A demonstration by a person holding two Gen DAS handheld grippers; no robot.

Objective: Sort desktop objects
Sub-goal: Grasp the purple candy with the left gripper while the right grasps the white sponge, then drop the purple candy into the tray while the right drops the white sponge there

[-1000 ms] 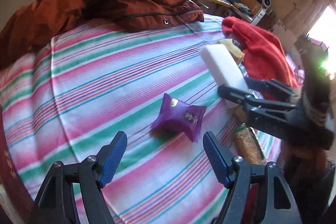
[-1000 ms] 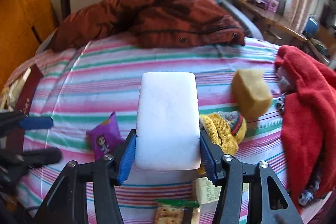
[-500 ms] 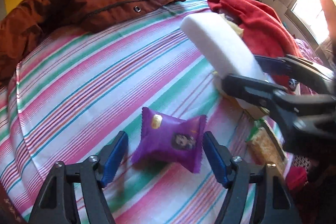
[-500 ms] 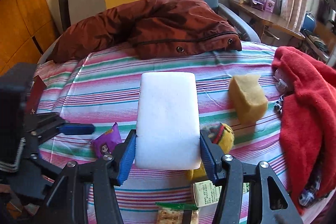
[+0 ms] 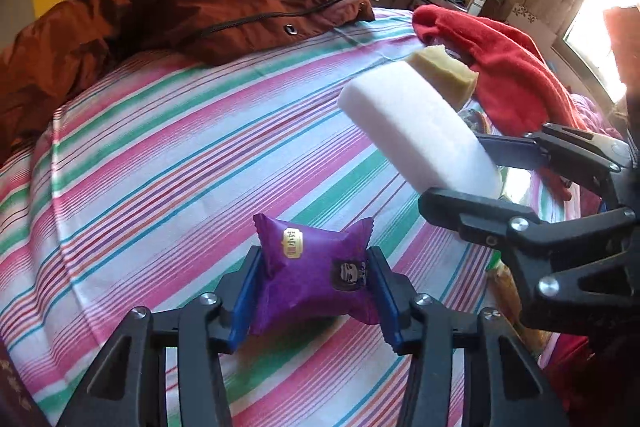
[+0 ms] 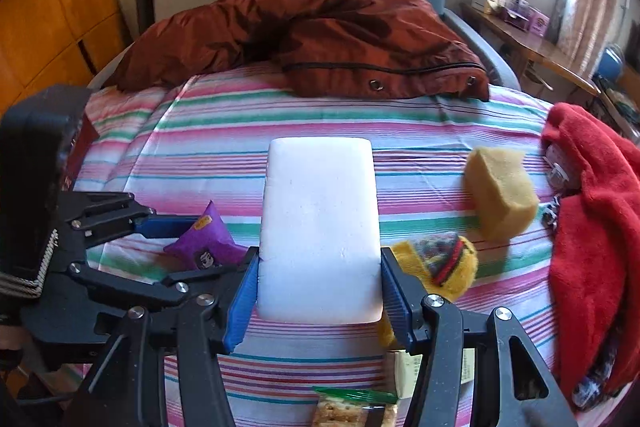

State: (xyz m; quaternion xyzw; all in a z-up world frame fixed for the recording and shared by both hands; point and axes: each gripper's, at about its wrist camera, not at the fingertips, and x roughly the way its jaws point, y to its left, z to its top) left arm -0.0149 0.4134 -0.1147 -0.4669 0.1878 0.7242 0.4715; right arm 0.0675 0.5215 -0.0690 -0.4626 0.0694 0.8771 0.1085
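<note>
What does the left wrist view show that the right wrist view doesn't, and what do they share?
Only the left wrist view shows the left hand-held gripper from behind, its jaws closing on the purple snack packet, the blue pads touching both sides.

Only the right wrist view shows the cracker packet, the yellow knitted item and the small yellow box at the near edge.

Both show the white foam block clamped in the right hand-held gripper, the yellow sponge, the brown jacket, the red garment and the striped cloth.
</note>
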